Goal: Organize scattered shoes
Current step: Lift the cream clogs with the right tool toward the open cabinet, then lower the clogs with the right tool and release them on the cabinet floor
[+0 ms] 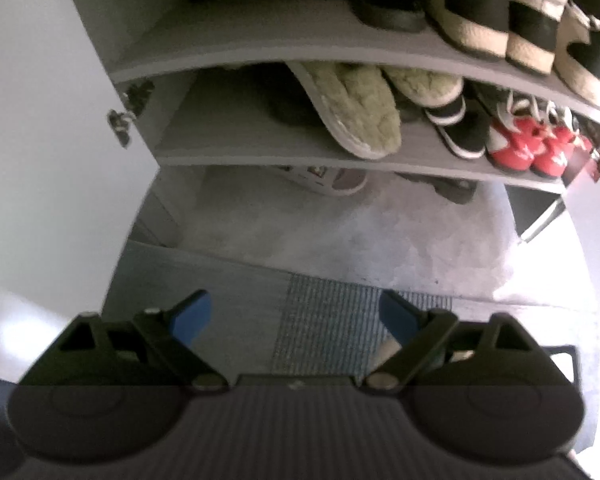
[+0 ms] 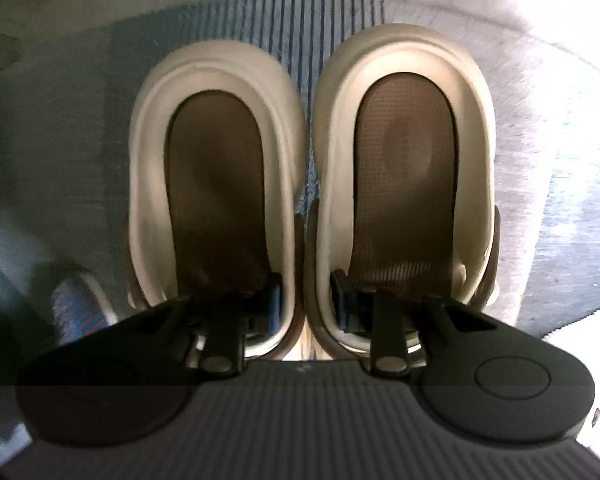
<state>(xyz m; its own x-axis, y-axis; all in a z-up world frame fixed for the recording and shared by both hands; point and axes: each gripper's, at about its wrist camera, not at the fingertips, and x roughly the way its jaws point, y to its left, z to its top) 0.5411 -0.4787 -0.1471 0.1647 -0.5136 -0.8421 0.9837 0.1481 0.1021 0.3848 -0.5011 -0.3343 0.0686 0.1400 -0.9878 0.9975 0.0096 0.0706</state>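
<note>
Right tool (image 2: 306, 300) pinches both cream clogs (image 2: 404, 160) (inner walls together).

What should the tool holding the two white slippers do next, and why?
Probably lift the pair and carry it toward the shoe rack. The right tool has one finger inside each cream slipper, pinching their inner walls together, so both seem gripped. The middle shelf shows bare room left of the fuzzy green slippers. The left tool is open and holds nothing.
</note>
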